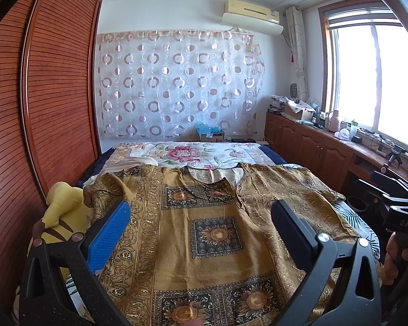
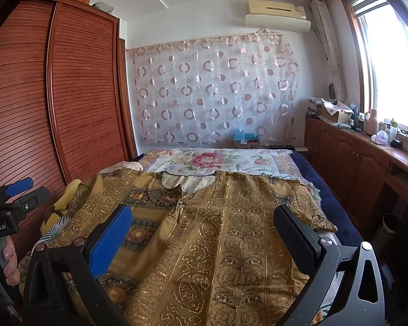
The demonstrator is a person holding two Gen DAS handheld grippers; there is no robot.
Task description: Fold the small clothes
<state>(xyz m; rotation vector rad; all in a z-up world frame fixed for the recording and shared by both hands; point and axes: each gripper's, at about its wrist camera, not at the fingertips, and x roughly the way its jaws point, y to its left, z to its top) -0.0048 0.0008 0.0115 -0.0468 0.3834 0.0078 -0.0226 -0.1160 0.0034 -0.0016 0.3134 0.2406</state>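
Faintly, "GenRobot.AI" marks the left tool (image 2: 19, 190) beside the shirt (image 2: 217, 231).

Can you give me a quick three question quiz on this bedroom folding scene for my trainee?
1. True or false: the brown patterned shirt lies spread out on the bed, not yet folded.
2. Multiple choice: what sits beside the shirt's sleeve, next to the wardrobe? A) a yellow stuffed toy B) a laundry basket C) a pair of shoes
3. Fill in: both the left gripper and the right gripper have their jaws ____, with nothing held between them.

Key: 1 true; 2 A; 3 open
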